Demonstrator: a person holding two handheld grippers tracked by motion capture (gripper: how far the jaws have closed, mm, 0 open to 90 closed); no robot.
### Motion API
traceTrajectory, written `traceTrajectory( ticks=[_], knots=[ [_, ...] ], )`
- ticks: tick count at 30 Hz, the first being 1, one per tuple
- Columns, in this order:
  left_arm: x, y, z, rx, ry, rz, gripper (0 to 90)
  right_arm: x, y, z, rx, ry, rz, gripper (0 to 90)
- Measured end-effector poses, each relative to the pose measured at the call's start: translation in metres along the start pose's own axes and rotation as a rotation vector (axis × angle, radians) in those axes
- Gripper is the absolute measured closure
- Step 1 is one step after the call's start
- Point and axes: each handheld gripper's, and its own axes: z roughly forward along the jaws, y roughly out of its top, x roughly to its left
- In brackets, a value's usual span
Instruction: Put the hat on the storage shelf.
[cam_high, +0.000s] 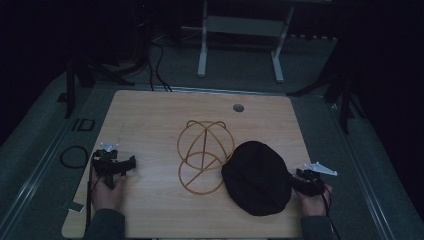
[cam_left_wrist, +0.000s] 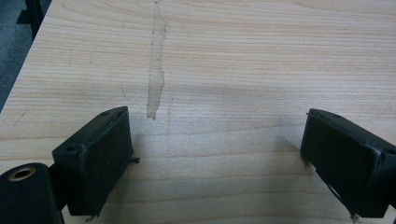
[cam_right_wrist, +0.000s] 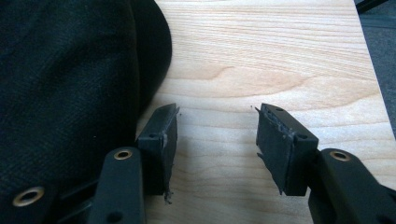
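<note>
Black cap (cam_high: 257, 177) hides part of wire frame (cam_high: 204, 155).

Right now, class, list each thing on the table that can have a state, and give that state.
Black cap: lying flat on the table, unheld, beside the wire stand.
Wire hat stand: bare, nothing on it.
Left gripper: jaws open, nothing between them.
Right gripper: jaws open, beside the cap's edge.

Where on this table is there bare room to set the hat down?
Bare wood lies along the far edge of the table behind the wire stand, and between that stand and the left gripper. The near right is crowded: black hat beside the right gripper.
</note>
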Motion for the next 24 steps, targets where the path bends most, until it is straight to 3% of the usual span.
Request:
traceTrajectory(
  ticks=[13, 24],
  knots=[
    [0.000, 0.000, 0.000, 0.000, 0.000, 0.000, 8.7, 0.002, 0.001, 0.000, 0.009, 0.003, -0.011, 47.3],
    [0.000, 0.000, 0.000, 0.000, 0.000, -0.001, 8.7, 0.001, 0.012, -0.002, 0.064, 0.002, -0.047, 48.6]
  ],
)
